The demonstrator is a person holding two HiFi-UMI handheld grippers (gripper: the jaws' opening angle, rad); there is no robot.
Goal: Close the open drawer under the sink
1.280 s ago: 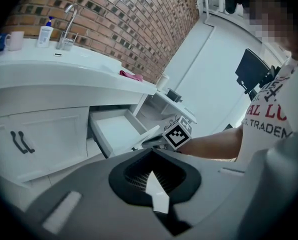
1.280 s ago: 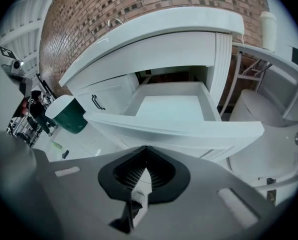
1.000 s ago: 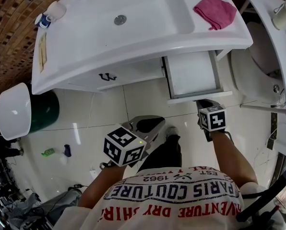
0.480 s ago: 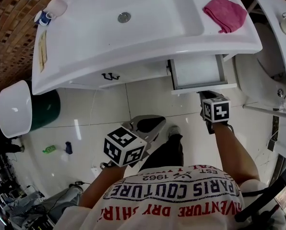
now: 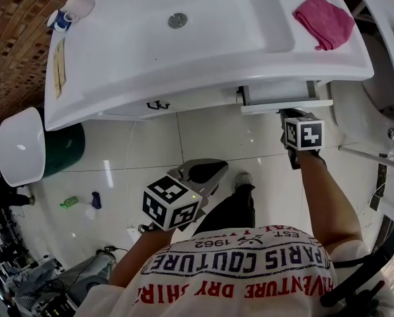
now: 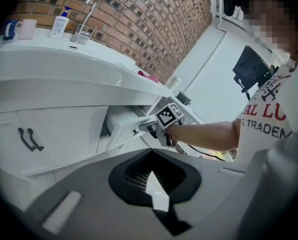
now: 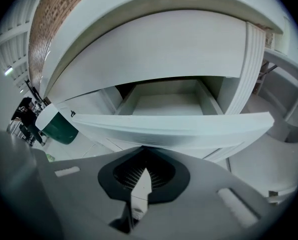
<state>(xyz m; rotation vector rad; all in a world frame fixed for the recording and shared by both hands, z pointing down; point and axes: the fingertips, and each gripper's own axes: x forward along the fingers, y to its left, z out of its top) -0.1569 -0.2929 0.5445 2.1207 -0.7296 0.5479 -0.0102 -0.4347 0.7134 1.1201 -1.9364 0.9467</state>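
The white drawer (image 5: 286,104) under the sink (image 5: 184,38) sticks out only a little, with a narrow strip of its inside showing. My right gripper (image 5: 287,113) presses its tips against the drawer front (image 7: 179,126), jaws shut with nothing between them. The right gripper view looks over that front into the empty drawer box. My left gripper (image 5: 207,170) hangs low over the floor near my legs, shut and empty. The left gripper view shows the drawer (image 6: 124,129) from the side, with the right gripper (image 6: 154,126) touching it.
A pink cloth (image 5: 324,20) lies on the sink's right rim and a cup (image 5: 78,5) stands at its far left. Cabinet doors with dark handles (image 5: 158,104) are left of the drawer. A green bin (image 5: 61,152) stands at left, a white fixture (image 5: 375,91) at right.
The drawer has slid far in under the sink with my right gripper moving forward against its front. My left gripper has stayed where it was.
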